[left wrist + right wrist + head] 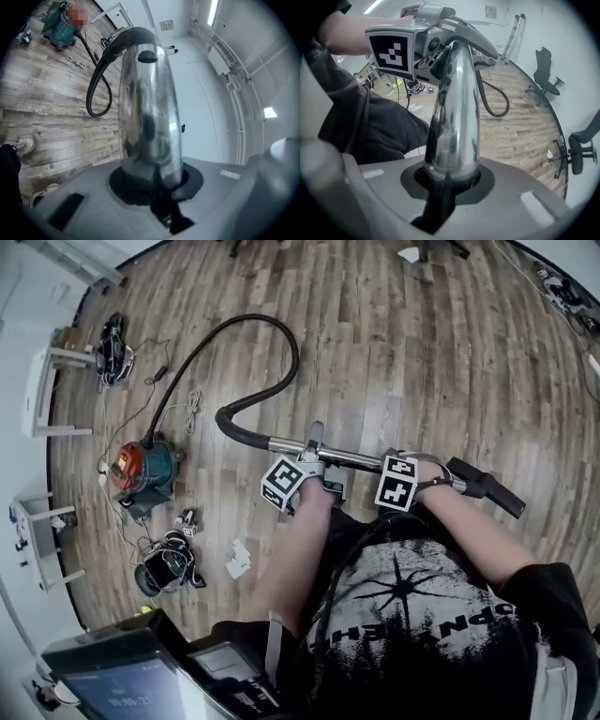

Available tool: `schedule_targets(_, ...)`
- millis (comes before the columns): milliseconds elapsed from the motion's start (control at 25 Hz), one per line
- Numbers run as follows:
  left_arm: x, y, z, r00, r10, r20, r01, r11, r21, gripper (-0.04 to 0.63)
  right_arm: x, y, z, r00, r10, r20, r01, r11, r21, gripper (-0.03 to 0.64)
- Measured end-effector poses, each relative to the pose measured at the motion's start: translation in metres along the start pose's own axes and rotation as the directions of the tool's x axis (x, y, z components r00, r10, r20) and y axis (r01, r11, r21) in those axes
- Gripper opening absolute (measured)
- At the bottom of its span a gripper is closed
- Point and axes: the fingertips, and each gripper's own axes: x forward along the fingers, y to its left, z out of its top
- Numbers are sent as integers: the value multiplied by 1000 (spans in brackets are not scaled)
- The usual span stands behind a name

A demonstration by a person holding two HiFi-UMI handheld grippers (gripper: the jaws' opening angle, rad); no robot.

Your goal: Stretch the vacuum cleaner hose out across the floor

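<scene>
Nearest me, my left hand-held gripper point(315, 454) and right hand-held gripper point(405, 471) each pinched the chrome wand point(356, 457). Beyond, the hose point(281, 334) lay curved on the floor point(422, 352), running to the vacuum cleaner point(141, 470). Stretching looked half done; next I'd need to draw the wand farther from it.

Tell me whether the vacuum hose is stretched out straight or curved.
Curved, not stretched: the hose loops up from the vacuum cleaner, arcs over, and hooks back to the metal tube.
</scene>
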Motion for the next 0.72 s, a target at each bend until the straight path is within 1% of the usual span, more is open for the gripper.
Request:
schedule_targets(80, -10, -2, -12, 999, 15, 35, -15, 1000, 2, 60, -4, 9, -10, 999, 32, 16, -31, 999, -34, 78)
schedule_targets(200, -26, 12, -27, 996, 49, 76, -48, 999, -19, 60, 5, 26, -24, 997, 79, 13, -77, 994, -82, 81)
schedule_targets(320, -35, 28, -31, 989, 91, 115, -87, 995, -42, 60, 14, 32, -30, 993, 121, 2, -120, 986, -116, 80)
schedule_targets(440, -44, 30, -34, 984, 112, 138, -107, 993, -40, 60, 15, 44, -34, 988, 151, -7, -151, 979, -135, 84)
schedule_targets(560, -58, 23, -39, 983, 103, 152, -100, 995, -31, 58, 9, 57, -37, 989, 147, -13, -147, 976, -162, 89)
schedule_targets(720, -81, 8, -46, 982, 62, 181, -61, 998, -9, 57, -1, 71, -37, 994, 105, 18, -100, 978, -185, 86)
